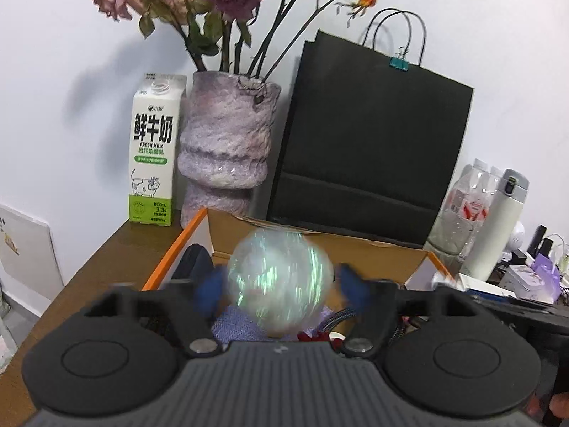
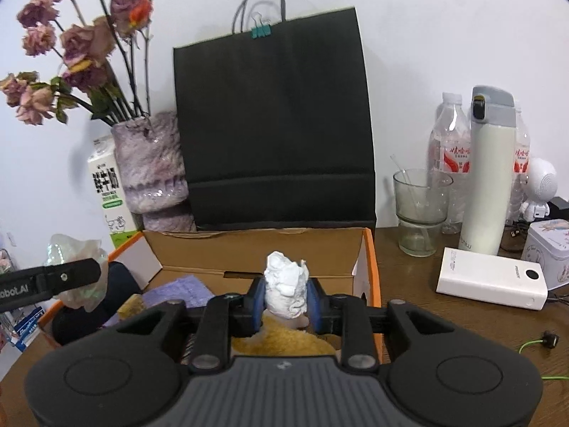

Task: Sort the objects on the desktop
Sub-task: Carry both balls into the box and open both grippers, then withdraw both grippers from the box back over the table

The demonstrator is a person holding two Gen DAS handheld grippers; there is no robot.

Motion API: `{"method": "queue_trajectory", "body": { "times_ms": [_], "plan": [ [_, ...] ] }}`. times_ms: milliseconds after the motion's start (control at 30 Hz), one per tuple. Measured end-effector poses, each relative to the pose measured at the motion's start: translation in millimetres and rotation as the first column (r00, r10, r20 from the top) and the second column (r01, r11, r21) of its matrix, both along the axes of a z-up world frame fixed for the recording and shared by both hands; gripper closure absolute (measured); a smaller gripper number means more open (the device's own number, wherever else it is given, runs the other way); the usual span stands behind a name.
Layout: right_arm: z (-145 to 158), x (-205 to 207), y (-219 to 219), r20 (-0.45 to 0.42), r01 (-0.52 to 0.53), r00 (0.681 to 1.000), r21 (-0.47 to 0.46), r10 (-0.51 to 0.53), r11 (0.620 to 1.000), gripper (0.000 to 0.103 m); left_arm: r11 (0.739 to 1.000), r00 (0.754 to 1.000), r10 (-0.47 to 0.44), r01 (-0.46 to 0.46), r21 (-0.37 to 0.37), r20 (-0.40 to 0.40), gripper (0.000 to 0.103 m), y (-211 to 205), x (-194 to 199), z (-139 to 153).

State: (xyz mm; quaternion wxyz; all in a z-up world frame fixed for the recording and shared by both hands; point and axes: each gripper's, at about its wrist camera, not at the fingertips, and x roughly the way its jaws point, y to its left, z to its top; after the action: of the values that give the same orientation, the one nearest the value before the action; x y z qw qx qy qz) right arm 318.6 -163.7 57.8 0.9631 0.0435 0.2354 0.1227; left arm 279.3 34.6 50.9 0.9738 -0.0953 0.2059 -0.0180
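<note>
Right claw (image 2: 285, 297) around tissue wad (image 2: 286, 290)

Milk carton (image 1: 153, 149) at 10 o'clock read "鲜牛奶 / FRESH MILK", "3.3g" lower down. Left gripper (image 2: 49, 281) arm, at 9 o'clock in the right wrist view, showed "obot.AI". Bottle labels (image 2: 457, 158) were illegible.
</note>
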Motion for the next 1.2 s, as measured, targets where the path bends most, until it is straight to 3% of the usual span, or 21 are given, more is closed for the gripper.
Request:
{"method": "queue_trajectory", "body": {
  "times_ms": [33,67,100,300,800,1200],
  "plan": [
    [-2,1,0,-0.005,-0.001,1.0,-0.003,0.001,1.0,0.033,1.0,1.0,0.005,-0.005,0.003,0.0,0.0,0,1,-1],
    [-3,1,0,-0.003,-0.002,1.0,-0.008,0.002,1.0,0.008,1.0,1.0,0.015,-0.015,0.009,0.002,0.0,0,1,-1],
    [-3,0,1,0.006,0.0,1.0,-0.015,0.0,1.0,0.002,1.0,1.0,0.022,-0.022,0.017,-0.004,0.0,0,1,-1],
    [-2,-5,5,0.007,-0.005,1.0,-0.031,0.005,0.999,0.0,0.999,0.997,0.041,-0.039,0.038,-0.058,0.0,-1,3,-5],
    [-2,-15,2,0.004,0.01,1.0,-0.03,-0.009,1.0,0.0,0.998,0.998,0.042,-0.039,0.058,-0.052,0.0,3,-12,1],
    [5,-86,-3,0.067,-0.059,0.996,-0.083,0.064,0.995,0.002,0.995,0.99,0.076,-0.069,0.068,-0.115,0.0,42,-63,-16]
  ]
}}
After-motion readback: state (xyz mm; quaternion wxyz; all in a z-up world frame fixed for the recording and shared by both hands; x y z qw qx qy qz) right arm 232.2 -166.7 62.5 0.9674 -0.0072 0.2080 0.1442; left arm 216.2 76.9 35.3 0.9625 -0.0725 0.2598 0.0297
